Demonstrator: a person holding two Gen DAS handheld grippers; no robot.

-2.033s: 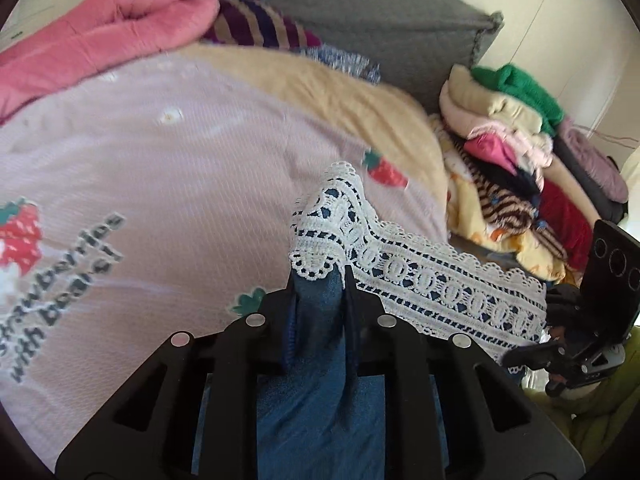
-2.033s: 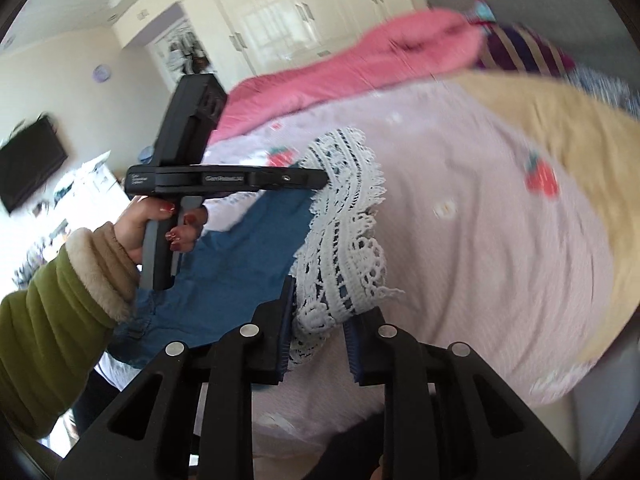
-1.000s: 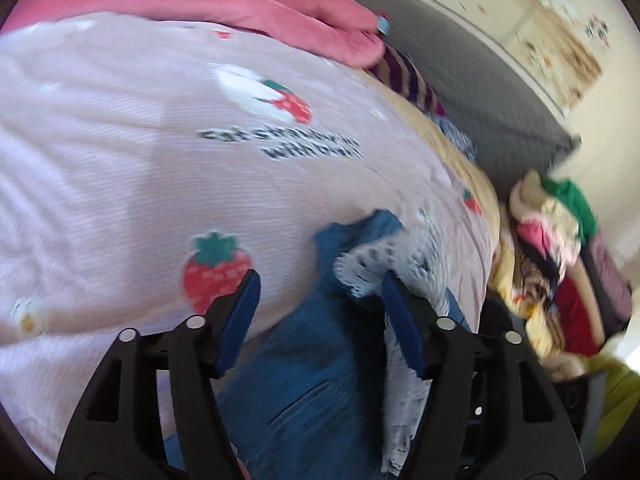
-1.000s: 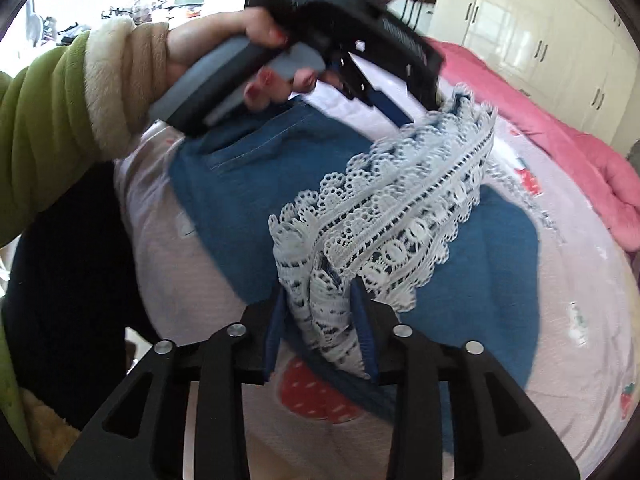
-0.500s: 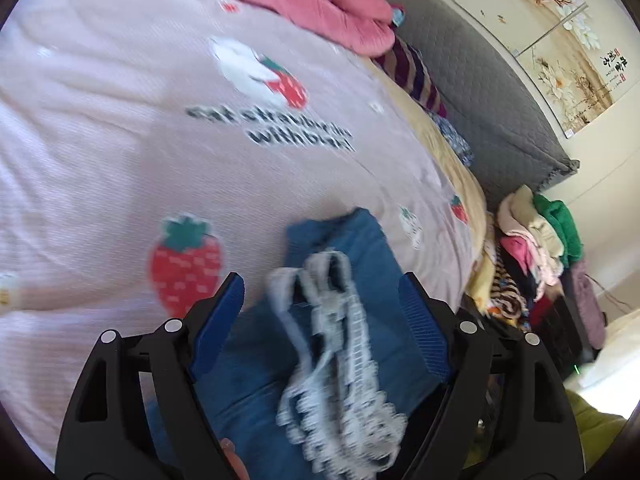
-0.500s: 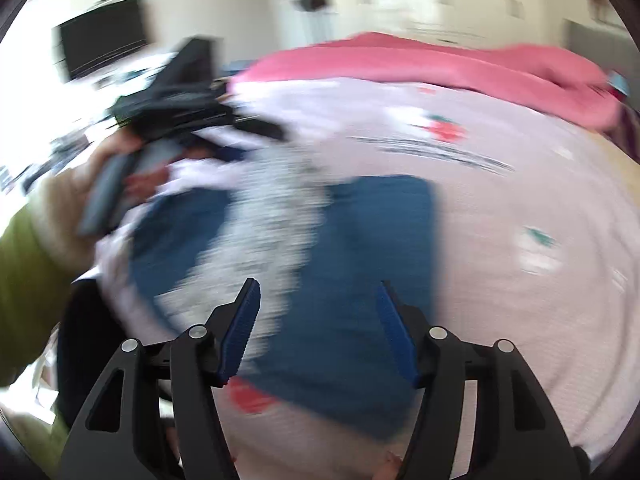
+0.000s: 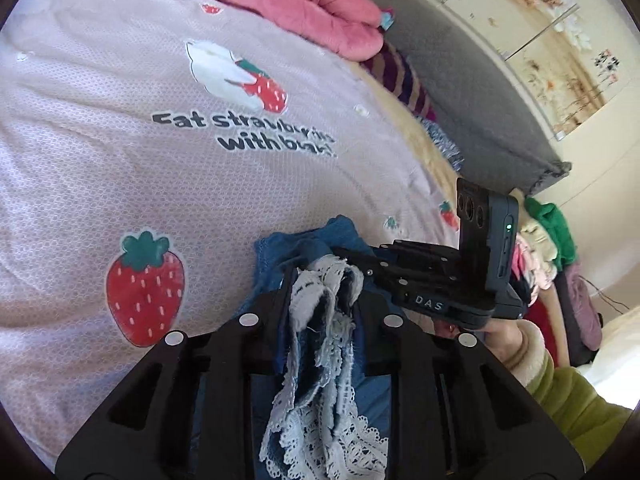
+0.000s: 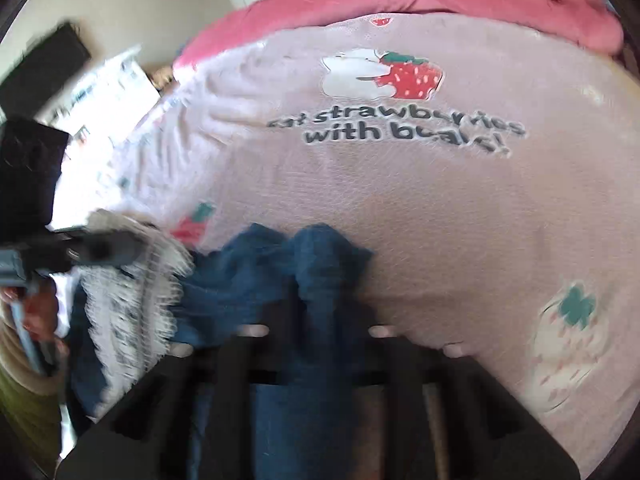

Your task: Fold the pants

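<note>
On the strawberry-print bedspread [image 7: 120, 168], the left hand-held gripper [image 7: 322, 300] has just closed on the blue pants' [image 7: 280, 252] lace hem [image 7: 320, 360]; the right hand-held gripper [image 8: 316, 320] has just closed on their blue fabric.

Motion blur smears the whole right wrist view, so the black right gripper's [image 8: 320, 316] fingertips are lost in the blue lace-trimmed denim pants [image 8: 276, 276], while the black left gripper [image 8: 100, 250] is cut off at the left edge.
</note>
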